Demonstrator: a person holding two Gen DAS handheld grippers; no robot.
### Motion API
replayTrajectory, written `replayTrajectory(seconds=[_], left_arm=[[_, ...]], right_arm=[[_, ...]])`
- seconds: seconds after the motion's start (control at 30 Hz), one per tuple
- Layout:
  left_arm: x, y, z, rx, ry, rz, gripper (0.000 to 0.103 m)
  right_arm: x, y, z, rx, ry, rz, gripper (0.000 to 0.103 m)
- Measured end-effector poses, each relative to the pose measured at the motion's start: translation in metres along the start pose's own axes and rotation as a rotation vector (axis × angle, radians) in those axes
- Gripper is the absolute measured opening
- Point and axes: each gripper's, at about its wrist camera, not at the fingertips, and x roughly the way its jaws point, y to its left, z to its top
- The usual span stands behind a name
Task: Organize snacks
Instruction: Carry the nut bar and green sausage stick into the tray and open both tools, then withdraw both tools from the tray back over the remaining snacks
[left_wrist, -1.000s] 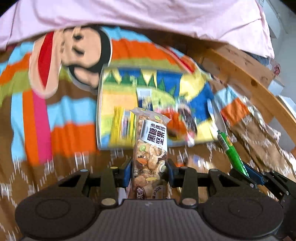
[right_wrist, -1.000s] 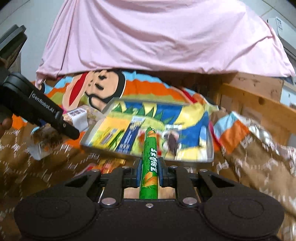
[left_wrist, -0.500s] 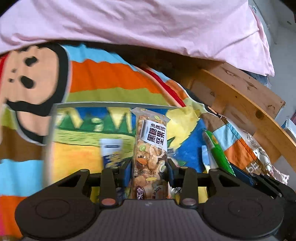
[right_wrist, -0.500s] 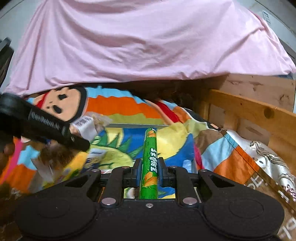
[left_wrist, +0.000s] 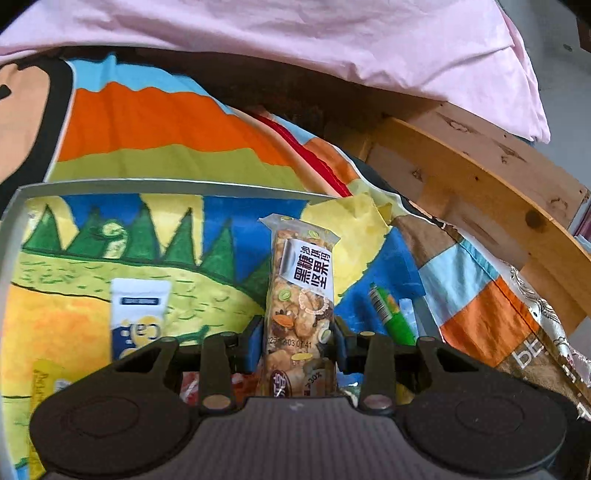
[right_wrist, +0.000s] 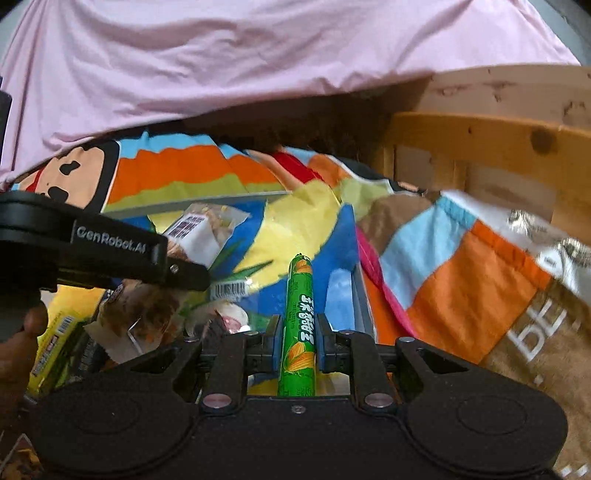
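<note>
The left gripper (left_wrist: 298, 341) was clamped on a clear-wrapped nut bar (left_wrist: 301, 306), the right gripper (right_wrist: 297, 341) on a green corn sausage stick (right_wrist: 300, 325); both hung above the grey-rimmed picture tray (left_wrist: 110, 183) on the bed. To do it well, each snack probably needed lowering flat into free space, clear of the white packet (left_wrist: 138, 317), before letting go.

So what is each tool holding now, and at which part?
The left tool grips the nut bar across its lower half. The right tool grips the green corn sausage stick around its lower middle; both stick out forward over the tray.
</note>
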Motion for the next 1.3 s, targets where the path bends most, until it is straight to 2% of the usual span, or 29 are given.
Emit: replayTrajectory(seconds=[0.2,0.5,0.7,0.83,0.97,1.07,1.17,1.23,1.3], left_arm=[[0.011,-0.008,-0.004,-0.009,0.001,-0.019,0.042],[0.022,-0.014,-0.015,0.003,0.011,0.0,0.041],[0.021,-0.015,-0.015,0.0,0.008,0.006,0.042],[0.016,-0.015,-0.017,-0.013,0.004,0.016,0.043],[0.008,-0.019,-0.02,0.001,-0.013,0.029,0.059],[0.001,-0.02,-0.022,-0.004,-0.018,0.03,0.064],[-0.01,-0.021,-0.025,-0.023,-0.033,0.034,0.07],[-0.021,-0.022,-0.026,-0.027,-0.061,0.04,0.075],[-0.035,-0.022,-0.027,-0.029,-0.096,0.052,0.081]], right_arm=[[0.005,-0.005,-0.008,0.018,0.015,0.0,0.019],[0.003,-0.007,-0.01,0.028,0.022,0.006,0.02],[-0.004,-0.005,-0.009,0.017,0.013,0.011,0.023],[-0.014,-0.006,-0.008,0.011,0.009,0.009,0.029],[-0.027,-0.008,-0.007,0.007,0.0,-0.003,0.033],[-0.037,-0.009,-0.007,-0.008,-0.006,-0.014,0.038],[-0.049,-0.011,-0.005,-0.012,-0.018,-0.022,0.046],[-0.059,-0.013,-0.004,-0.008,-0.035,-0.024,0.055],[-0.068,-0.014,-0.001,-0.007,-0.053,-0.023,0.06]])
